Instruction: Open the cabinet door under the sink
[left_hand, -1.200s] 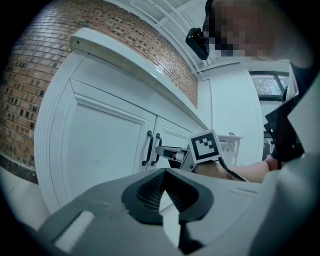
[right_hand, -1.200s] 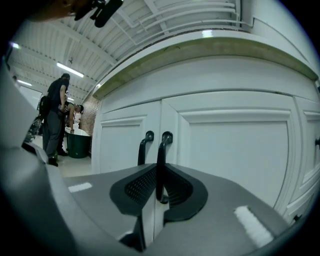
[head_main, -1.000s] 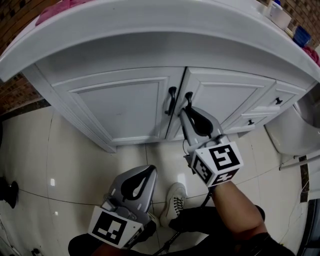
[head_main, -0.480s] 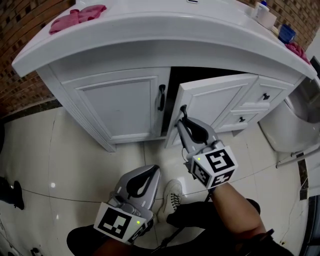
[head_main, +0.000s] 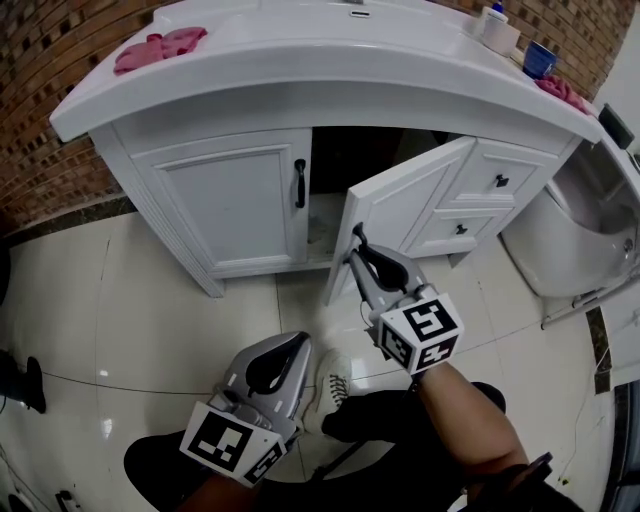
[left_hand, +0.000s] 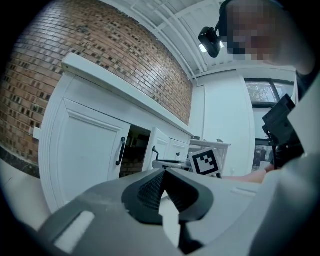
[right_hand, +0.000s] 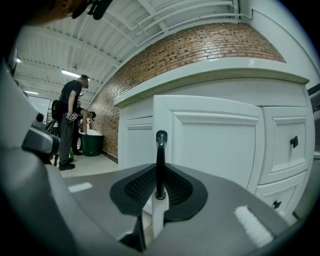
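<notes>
Head view looks steeply down on a white vanity (head_main: 130, 170) set against a brick wall (head_main: 40, 110). Under its surface (head_main: 330, 65) the right-hand cabinet door (head_main: 400, 212) stands swung out at an angle. That leaves a dark opening (head_main: 350, 150) between it and the left-hand door (head_main: 235, 205), which lies shut with its black handle (head_main: 299, 183) upright.

The right gripper (head_main: 356, 245) is at the open door's free edge. Right gripper view shows its fingers closed on that door's black bar handle (right_hand: 160, 150), which runs upright between the ribbed pads (pressed from both sides, with only a narrow gap left). The left gripper (head_main: 297, 342) hangs lower, well apart from the vanity, over the pale tiled floor (head_main: 120, 300). Left gripper view shows its fingers brought together tip to tip with nothing between them.

Right of the open door are an upper drawer (head_main: 497, 180) and a lower drawer (head_main: 450, 230), both closed. On the surface a pink cloth (head_main: 160, 45) lies at the left end, and a white container (head_main: 497, 30) and a blue cup (head_main: 540, 58) sit at the right end. A white fixture (head_main: 570, 230), possibly a toilet, stands just beside the vanity. A white shoe (head_main: 330, 385) shows on the floor between the two grippers.
</notes>
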